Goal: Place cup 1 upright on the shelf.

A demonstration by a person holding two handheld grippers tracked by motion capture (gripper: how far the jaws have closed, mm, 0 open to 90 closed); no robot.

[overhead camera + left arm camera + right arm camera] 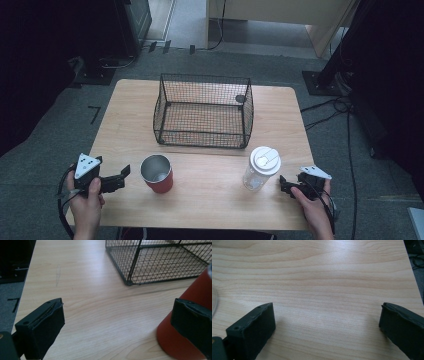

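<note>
Red cup [157, 174] is stood upright on the bench [210, 200], in front of the wire basket [204, 111], with the lidded clear bottle [261, 169] well to its right. Its metal-lined wall is judged stiff and rather slick, so a hold across the mid-body is advised. The left gripper [116, 179] is held wide just beside it; the right gripper [327, 327] is also spread wide, empty.

Upright red cup [157, 173], open-topped, and clear white-lidded bottle [261, 168] before empty black wire basket [203, 111].
</note>
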